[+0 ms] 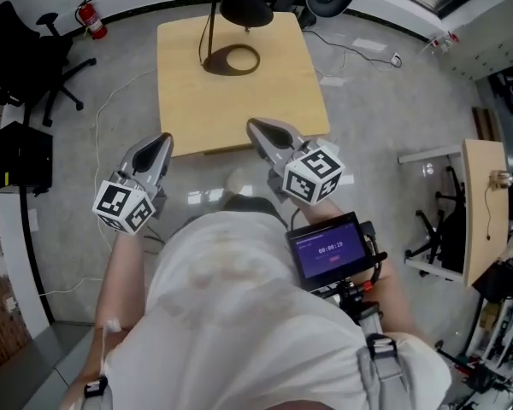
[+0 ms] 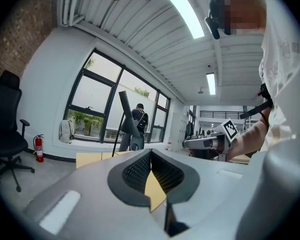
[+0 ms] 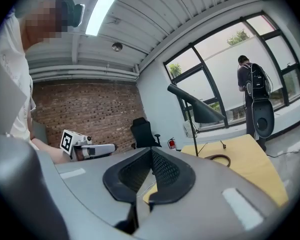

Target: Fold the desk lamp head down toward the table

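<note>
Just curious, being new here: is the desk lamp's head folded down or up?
Up. The lamp head sits high on its stem, well above the table.

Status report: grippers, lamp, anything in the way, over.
Left hand-held gripper and right hand-held gripper shut, empty. Black desk lamp on light wooden table far edge, head raised, untouched. Nothing blocking.

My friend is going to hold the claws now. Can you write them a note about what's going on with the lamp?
Left claw: shut, empty, by the near edge of the table.
Right claw: shut, empty, also at the near edge.
Desk lamp: stands at the table's far side on its ring base. The lamp head is raised, and neither claw touches it.
Done: nothing yet.
Left: reach across to the lamp head and fold it down toward the table.
</note>
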A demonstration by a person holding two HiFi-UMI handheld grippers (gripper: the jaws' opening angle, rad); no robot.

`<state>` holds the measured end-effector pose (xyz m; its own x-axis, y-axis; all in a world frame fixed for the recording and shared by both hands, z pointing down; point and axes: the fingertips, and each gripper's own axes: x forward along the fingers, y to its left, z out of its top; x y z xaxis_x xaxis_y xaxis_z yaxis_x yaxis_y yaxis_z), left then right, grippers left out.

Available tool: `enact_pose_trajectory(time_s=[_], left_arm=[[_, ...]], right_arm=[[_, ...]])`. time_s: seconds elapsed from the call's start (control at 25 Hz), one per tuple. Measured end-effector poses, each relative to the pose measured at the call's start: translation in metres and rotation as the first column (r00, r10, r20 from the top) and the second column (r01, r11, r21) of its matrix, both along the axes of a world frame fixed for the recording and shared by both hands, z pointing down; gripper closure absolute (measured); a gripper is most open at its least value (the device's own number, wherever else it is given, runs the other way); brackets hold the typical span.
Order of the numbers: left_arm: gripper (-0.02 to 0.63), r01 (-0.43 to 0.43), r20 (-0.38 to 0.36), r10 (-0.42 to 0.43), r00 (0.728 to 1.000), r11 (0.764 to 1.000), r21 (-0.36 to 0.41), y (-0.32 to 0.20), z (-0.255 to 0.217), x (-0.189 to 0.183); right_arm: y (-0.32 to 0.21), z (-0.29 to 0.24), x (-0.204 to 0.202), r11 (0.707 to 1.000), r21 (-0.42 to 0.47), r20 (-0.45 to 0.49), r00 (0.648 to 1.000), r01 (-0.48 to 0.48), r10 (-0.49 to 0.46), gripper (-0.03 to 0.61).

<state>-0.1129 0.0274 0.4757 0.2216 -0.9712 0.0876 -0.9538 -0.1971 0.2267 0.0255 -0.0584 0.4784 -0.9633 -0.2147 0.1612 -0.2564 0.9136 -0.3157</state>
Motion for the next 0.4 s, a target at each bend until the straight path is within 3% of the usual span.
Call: enact_pose_trajectory(time_s=[0.4], left_arm=[[0.612,0.021,-0.016,-0.021,1.000,1.000,-0.009,0.013,0.011,0.001]], right_arm=[[0.008,0.003,-0.002,1.000,-0.012,-0.004,1.000,0.008,-0.008,0.566]])
